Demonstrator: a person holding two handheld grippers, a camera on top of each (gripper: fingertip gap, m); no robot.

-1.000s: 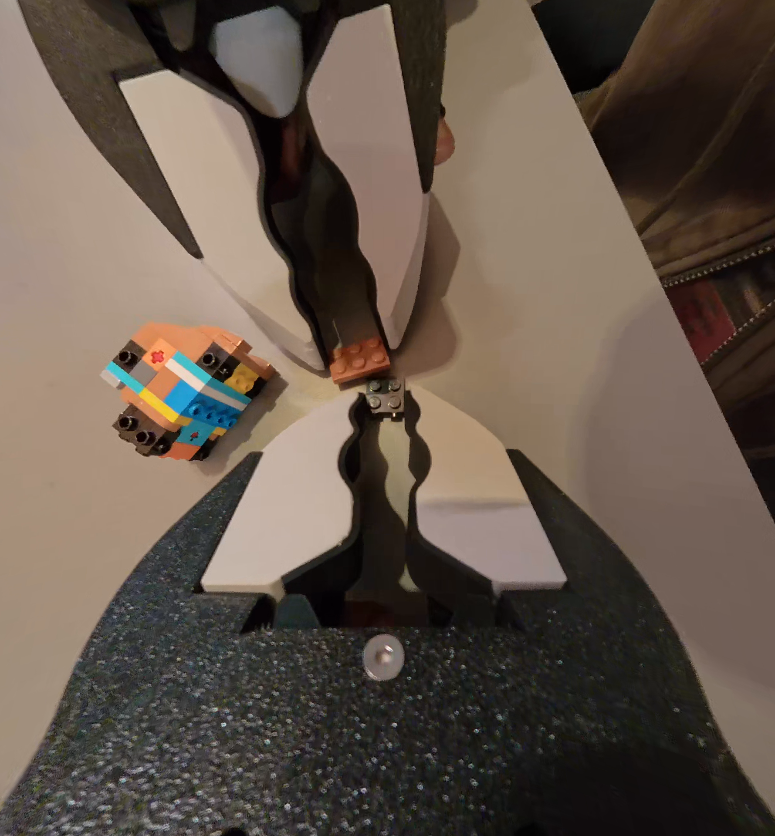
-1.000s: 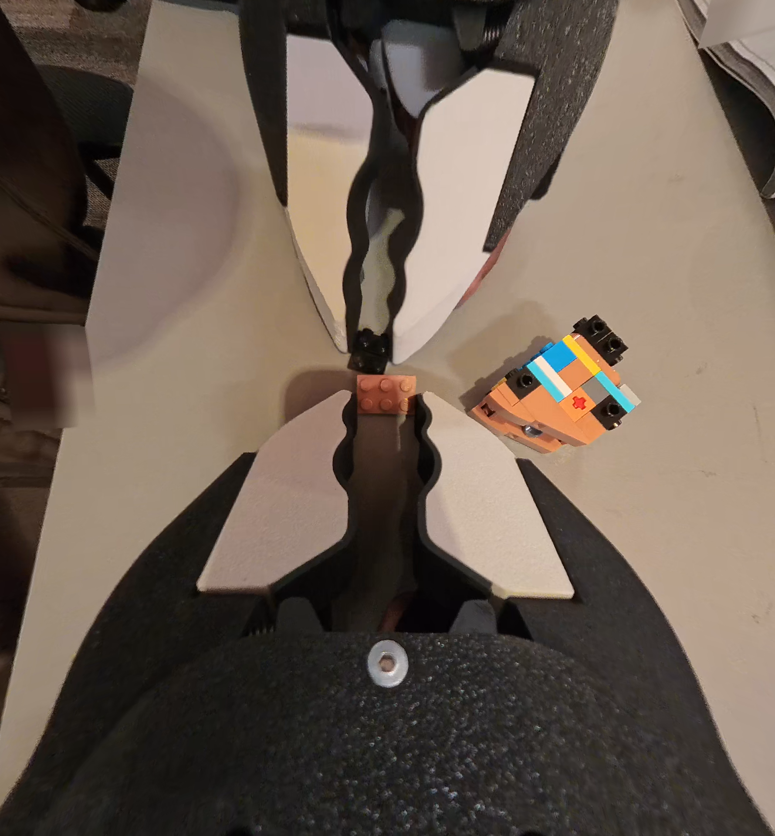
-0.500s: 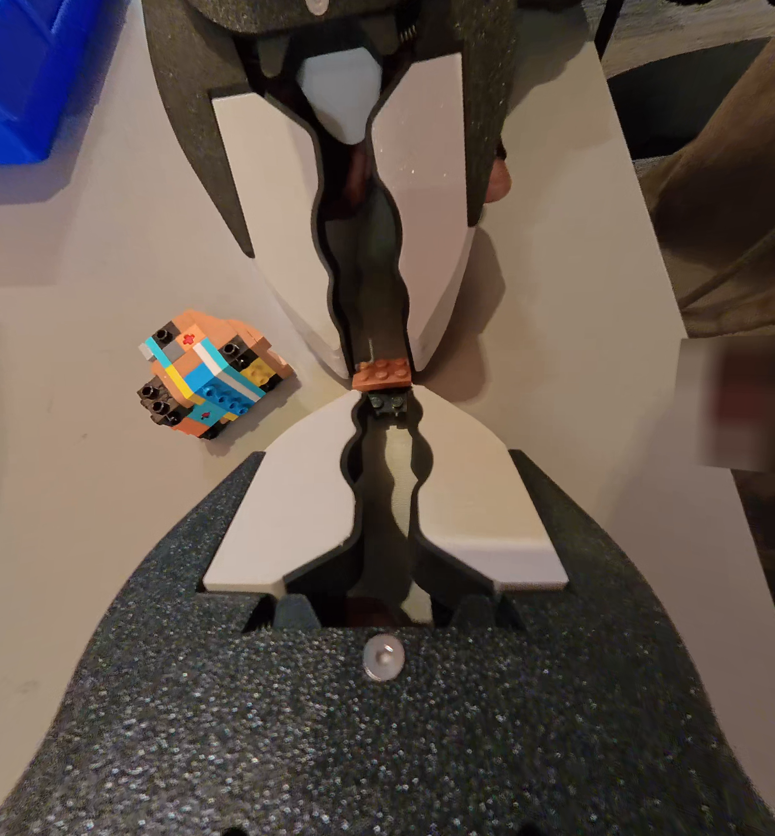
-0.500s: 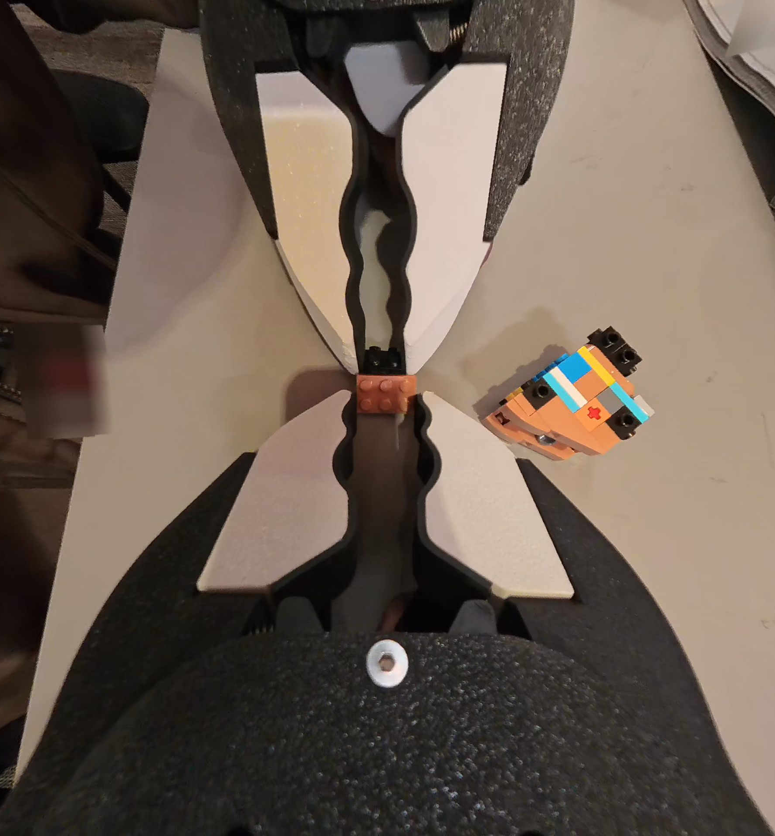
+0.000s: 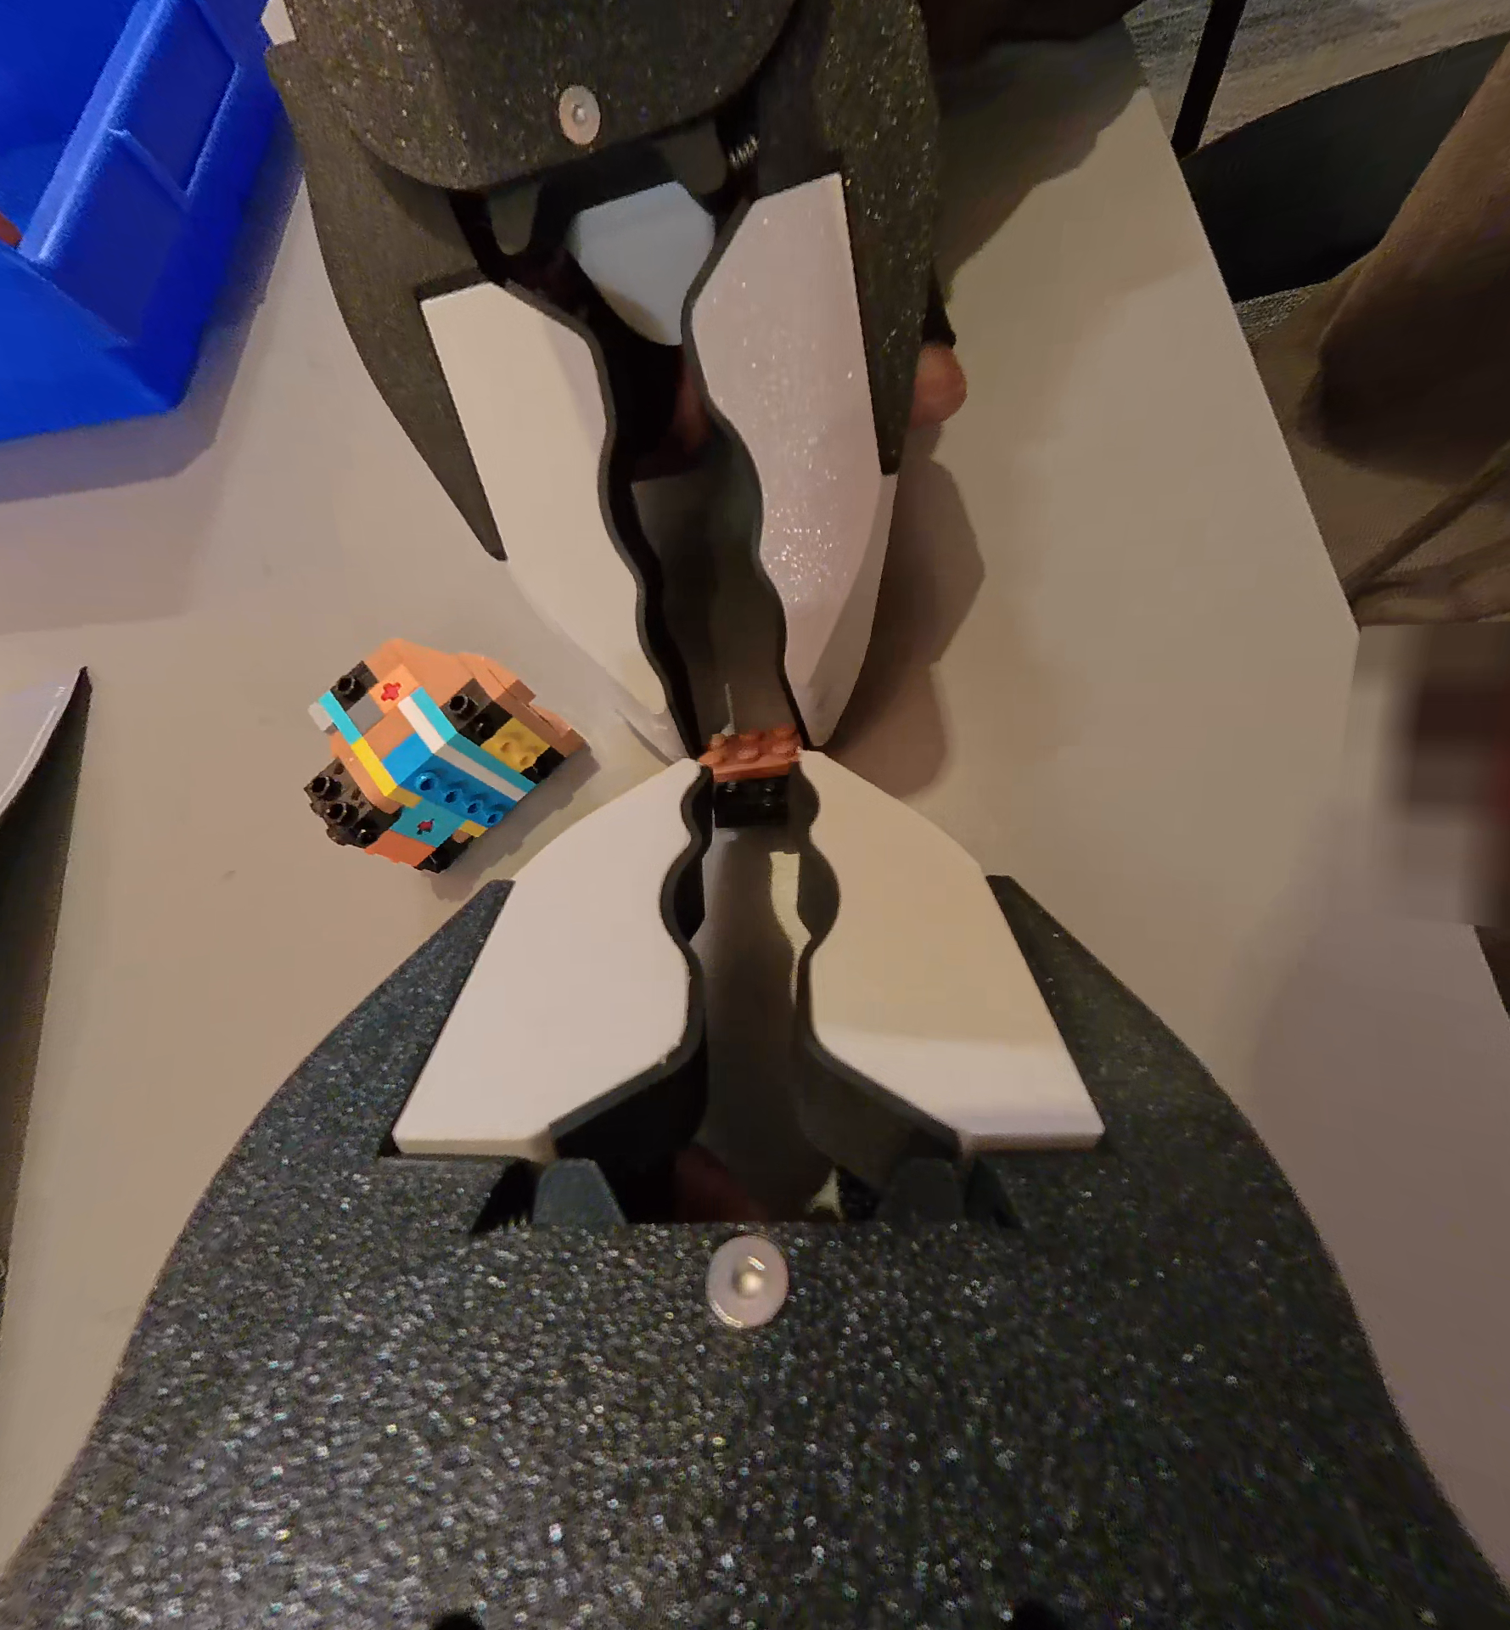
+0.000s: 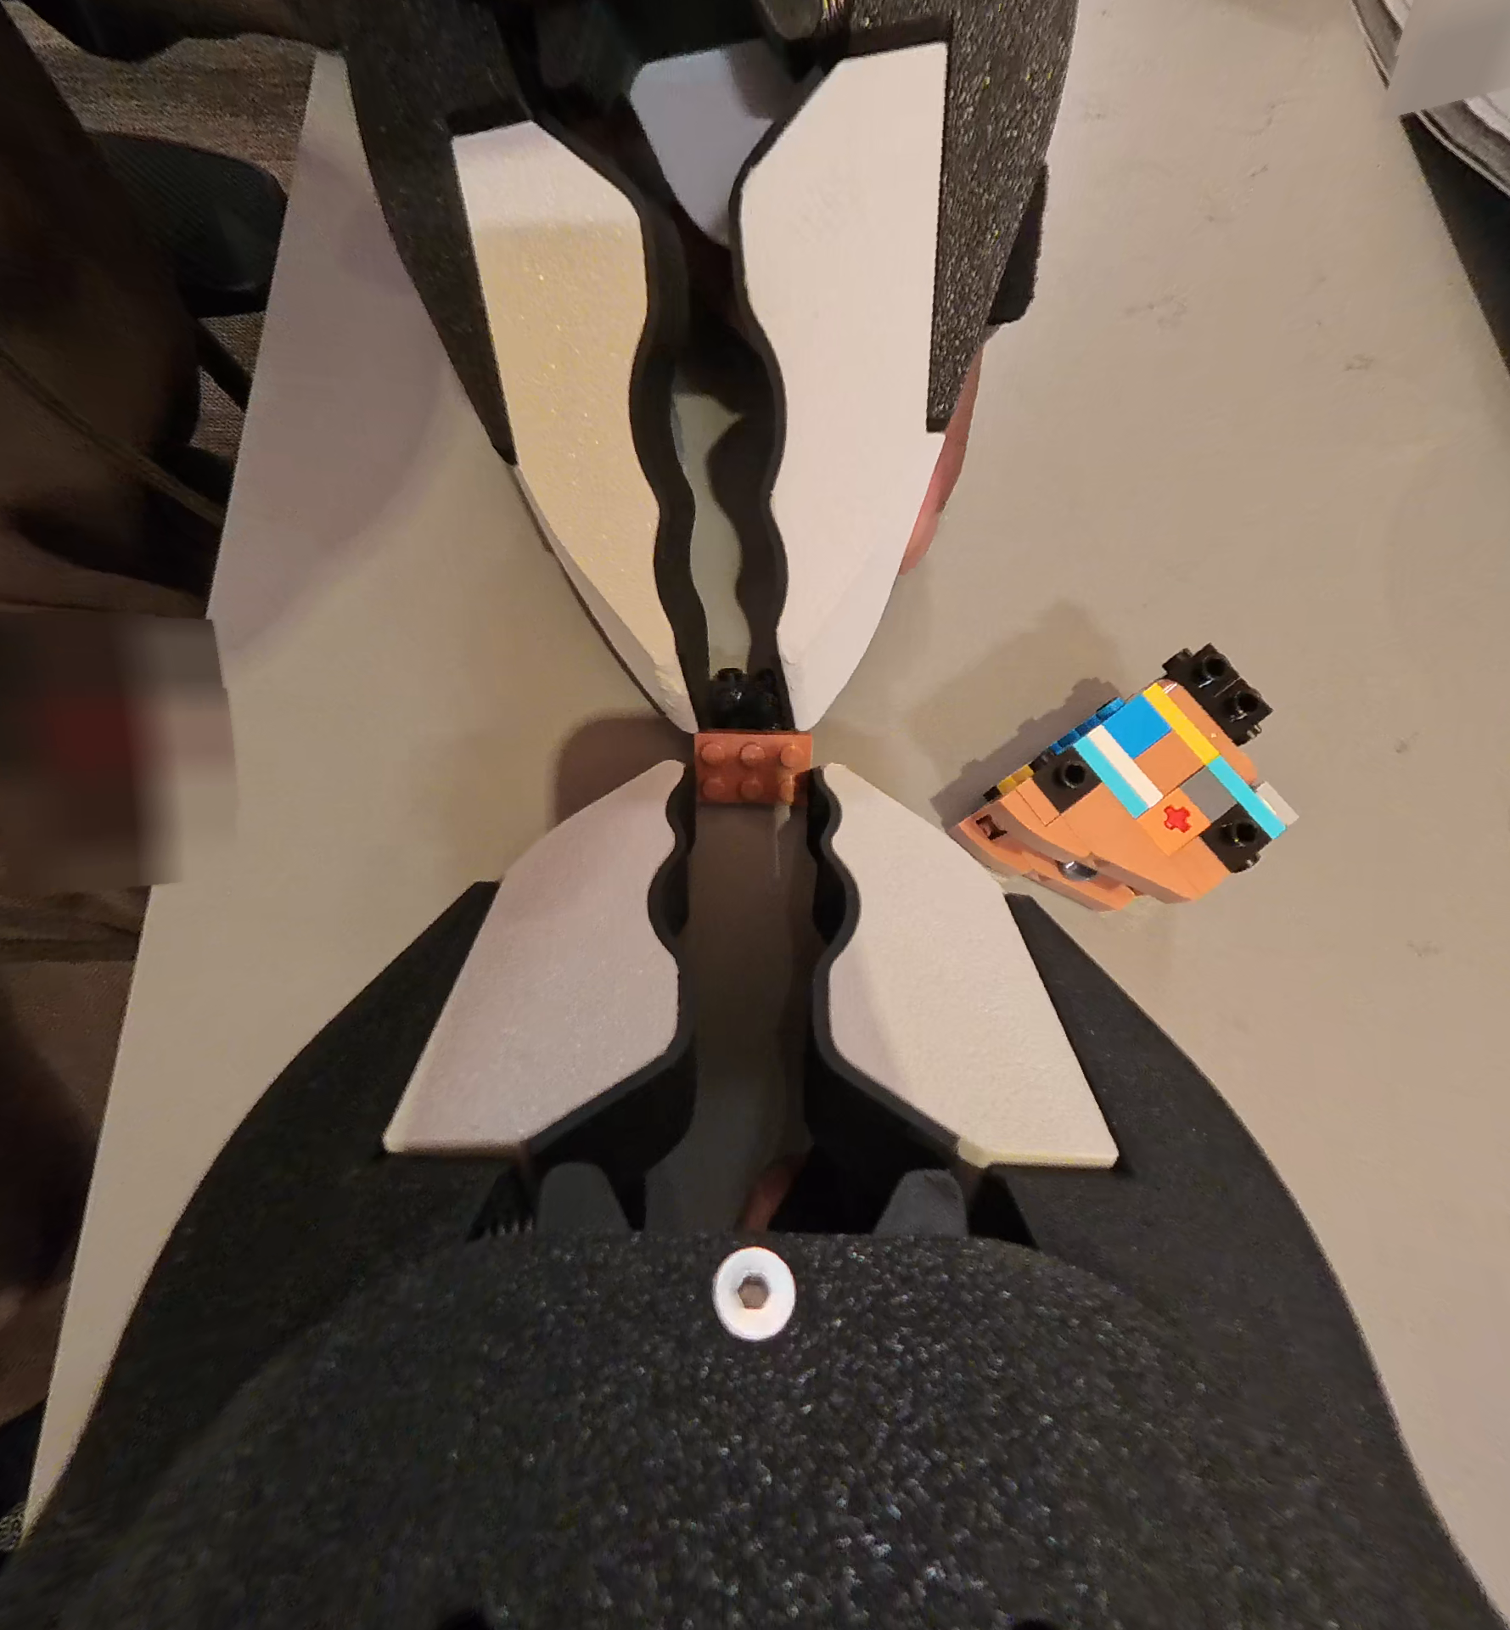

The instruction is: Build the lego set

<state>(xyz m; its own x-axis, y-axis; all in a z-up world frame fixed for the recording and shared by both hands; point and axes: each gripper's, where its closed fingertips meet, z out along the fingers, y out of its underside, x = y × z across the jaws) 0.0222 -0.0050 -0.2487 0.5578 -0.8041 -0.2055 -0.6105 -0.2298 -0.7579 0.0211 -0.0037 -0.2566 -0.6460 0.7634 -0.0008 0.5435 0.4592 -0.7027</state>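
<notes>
The left gripper [image 5: 751,807] pinches a black brick [image 5: 749,801], and the right gripper [image 6: 753,781] pinches a brown plate [image 6: 751,767]. One second ago a small gap was between the two pieces; now they touch, above the worktop [image 5: 1086,706]. The built model [image 5: 429,758] lies beside them as before. A blue bin [image 5: 72,265] has come into view.
</notes>
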